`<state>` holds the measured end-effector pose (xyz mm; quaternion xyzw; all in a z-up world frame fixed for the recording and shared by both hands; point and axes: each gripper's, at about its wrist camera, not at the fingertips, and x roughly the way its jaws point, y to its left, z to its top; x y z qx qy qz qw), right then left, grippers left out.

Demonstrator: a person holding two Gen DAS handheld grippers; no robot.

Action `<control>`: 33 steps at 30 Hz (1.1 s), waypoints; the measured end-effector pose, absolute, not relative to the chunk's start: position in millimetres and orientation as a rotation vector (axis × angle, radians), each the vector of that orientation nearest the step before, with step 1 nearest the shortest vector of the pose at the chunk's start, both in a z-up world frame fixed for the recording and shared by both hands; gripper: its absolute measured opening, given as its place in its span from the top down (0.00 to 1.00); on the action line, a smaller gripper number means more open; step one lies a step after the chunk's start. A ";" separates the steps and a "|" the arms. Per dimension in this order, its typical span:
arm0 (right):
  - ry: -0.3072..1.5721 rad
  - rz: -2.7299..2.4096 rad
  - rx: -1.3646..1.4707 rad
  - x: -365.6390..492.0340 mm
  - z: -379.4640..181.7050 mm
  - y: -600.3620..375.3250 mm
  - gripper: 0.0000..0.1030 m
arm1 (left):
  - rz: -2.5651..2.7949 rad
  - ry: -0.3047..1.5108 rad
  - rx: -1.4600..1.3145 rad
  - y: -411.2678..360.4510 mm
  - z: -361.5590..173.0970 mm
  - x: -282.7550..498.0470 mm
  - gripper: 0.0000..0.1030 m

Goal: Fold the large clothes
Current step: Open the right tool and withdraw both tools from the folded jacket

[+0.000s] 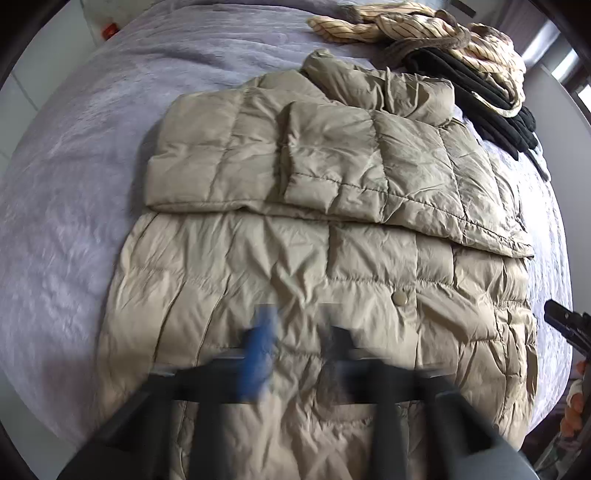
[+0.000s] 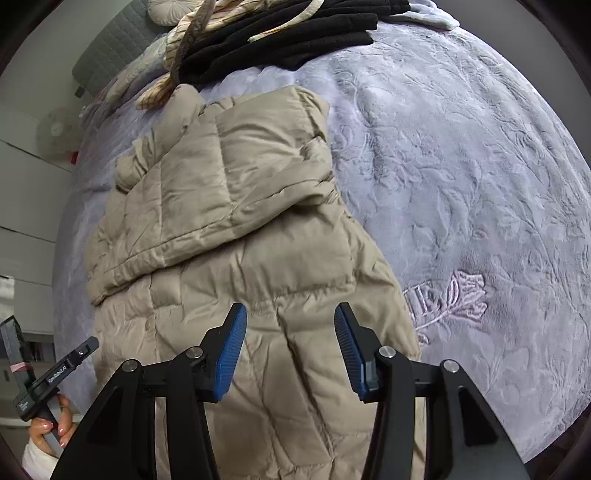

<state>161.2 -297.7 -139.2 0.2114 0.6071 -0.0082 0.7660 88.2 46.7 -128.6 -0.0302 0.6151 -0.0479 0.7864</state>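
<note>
A beige quilted puffer jacket (image 1: 332,258) lies flat on the bed, with its sleeves folded across the upper half. My left gripper (image 1: 301,332) hovers above the jacket's lower part; it is motion-blurred, and its jaws stand apart with nothing between them. In the right wrist view, the jacket (image 2: 240,221) stretches away from the camera. My right gripper (image 2: 290,325) is open above the jacket's lower right part, and its blue pads (image 2: 232,343) touch no fabric. A hand (image 2: 51,428) holds the left gripper's body (image 2: 55,373) at the lower left.
A lavender embossed bedspread (image 2: 461,184) covers the bed (image 1: 74,184). A pile of black and cream striped clothes (image 1: 461,48) lies beyond the jacket's collar (image 2: 295,33). A grey padded headboard (image 2: 110,51) and a white fan (image 2: 57,129) stand at the far left.
</note>
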 end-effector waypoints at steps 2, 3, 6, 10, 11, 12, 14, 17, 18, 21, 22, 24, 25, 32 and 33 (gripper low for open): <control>1.327 -0.003 0.463 157.0 -136.2 -295.0 0.46 | -0.075 1.292 -0.074 49.5 -119.3 80.3 0.07; 1.331 0.004 0.463 155.3 -134.6 -293.9 0.46 | -0.084 1.289 -0.074 48.7 -115.0 76.2 0.07; 1.341 0.022 0.462 150.6 -131.3 -290.5 0.40 | -0.072 1.312 -0.071 46.3 -111.7 66.5 0.05; 1.329 0.053 0.466 145.7 -125.1 -286.2 0.16 | -0.062 1.323 -0.047 40.1 -108.8 50.1 0.05; 1.313 0.069 0.466 144.4 -122.1 -284.9 0.15 | -0.056 1.321 -0.040 39.0 -107.7 45.6 0.00; 1.306 0.076 0.467 143.1 -120.1 -283.5 0.15 | -0.047 1.321 -0.033 38.4 -106.2 40.1 0.00; 1.301 0.097 0.467 141.1 -116.9 -280.1 0.14 | -0.047 1.319 -0.030 37.1 -103.3 32.2 0.00; 1.301 0.107 0.480 136.7 -115.5 -276.1 0.14 | -0.050 1.321 -0.017 37.1 -99.4 22.9 0.00; 1.300 0.108 0.483 135.4 -115.1 -275.2 0.14 | -0.052 1.322 -0.017 37.7 -98.4 20.4 0.00; 1.296 0.112 0.491 129.5 -113.0 -270.0 0.14 | -0.048 1.318 -0.015 40.9 -95.1 14.0 0.00; 1.293 0.112 0.494 127.4 -112.3 -268.4 0.14 | -0.042 1.318 -0.014 44.4 -94.2 12.0 0.00; 1.287 0.106 0.504 121.4 -110.7 -263.8 0.14 | -0.039 1.315 -0.017 50.9 -93.3 9.4 0.00; 1.282 0.101 0.507 118.7 -110.1 -261.7 0.14 | -0.037 1.312 -0.015 53.9 -93.3 8.1 0.00; 1.311 0.037 0.562 86.7 -112.9 -250.3 0.14 | -0.080 1.346 -0.003 80.7 -108.3 -9.3 0.00; 1.313 0.030 0.577 81.0 -113.7 -249.7 0.14 | -0.086 1.347 0.005 83.4 -109.8 -13.5 0.00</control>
